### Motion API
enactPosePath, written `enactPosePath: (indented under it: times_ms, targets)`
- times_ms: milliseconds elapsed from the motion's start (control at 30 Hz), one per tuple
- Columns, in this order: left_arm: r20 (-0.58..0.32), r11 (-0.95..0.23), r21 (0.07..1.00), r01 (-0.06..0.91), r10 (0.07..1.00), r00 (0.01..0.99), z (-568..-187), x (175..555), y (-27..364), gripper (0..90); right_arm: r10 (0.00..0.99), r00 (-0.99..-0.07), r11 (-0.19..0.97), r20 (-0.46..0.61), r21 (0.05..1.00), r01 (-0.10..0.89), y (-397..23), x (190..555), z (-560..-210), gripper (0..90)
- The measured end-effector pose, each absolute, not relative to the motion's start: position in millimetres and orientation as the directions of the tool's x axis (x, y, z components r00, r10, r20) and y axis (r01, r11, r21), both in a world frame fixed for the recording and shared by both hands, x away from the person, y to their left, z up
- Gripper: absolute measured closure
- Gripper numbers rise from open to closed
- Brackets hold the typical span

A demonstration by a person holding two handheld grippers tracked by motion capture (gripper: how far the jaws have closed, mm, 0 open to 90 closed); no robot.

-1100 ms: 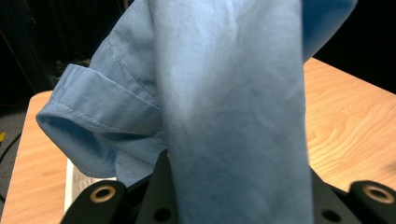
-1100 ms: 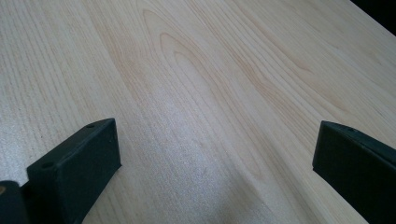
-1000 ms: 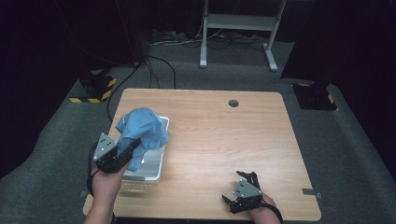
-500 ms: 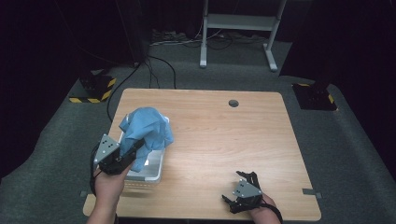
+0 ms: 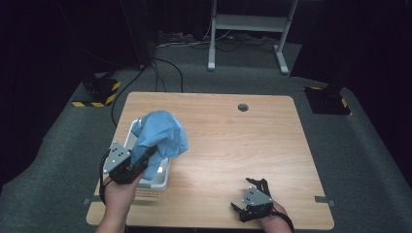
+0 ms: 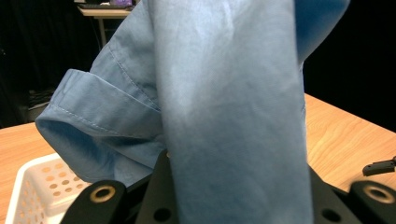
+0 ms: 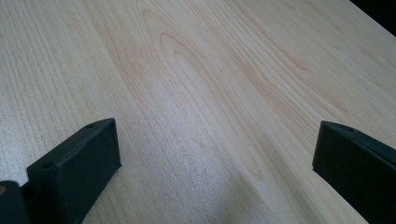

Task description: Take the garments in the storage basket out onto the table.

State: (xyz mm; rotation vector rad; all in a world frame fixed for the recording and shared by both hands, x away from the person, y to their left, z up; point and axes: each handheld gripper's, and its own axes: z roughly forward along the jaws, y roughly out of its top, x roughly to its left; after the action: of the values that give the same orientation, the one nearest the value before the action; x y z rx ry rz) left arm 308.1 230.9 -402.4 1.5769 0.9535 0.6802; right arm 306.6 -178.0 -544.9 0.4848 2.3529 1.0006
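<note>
In the high view the left gripper (image 5: 145,158) held a blue shirt (image 5: 160,136) clenched in its jaws, the cloth bunched above a white basket (image 5: 160,177) at the table (image 5: 233,141) edge, while the right gripper (image 5: 255,191) rested near the front edge, well apart. In the left gripper view the shirt (image 6: 224,107) rose from between the jaws, the basket (image 6: 32,186) below and to their left. In the right gripper view the jaws stood wide apart, released, over bare table (image 7: 201,93).
</note>
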Motion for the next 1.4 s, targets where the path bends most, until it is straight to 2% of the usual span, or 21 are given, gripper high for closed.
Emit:
enactPosePath:
  times_ms: [1400]
  targets:
    - [-0.08,-0.051,0.978,0.204,0.804,0.589,-401,313,191,78.4,0.51,-0.793,0.661,-0.332,0.741,0.115,-178,306,-545,0.3]
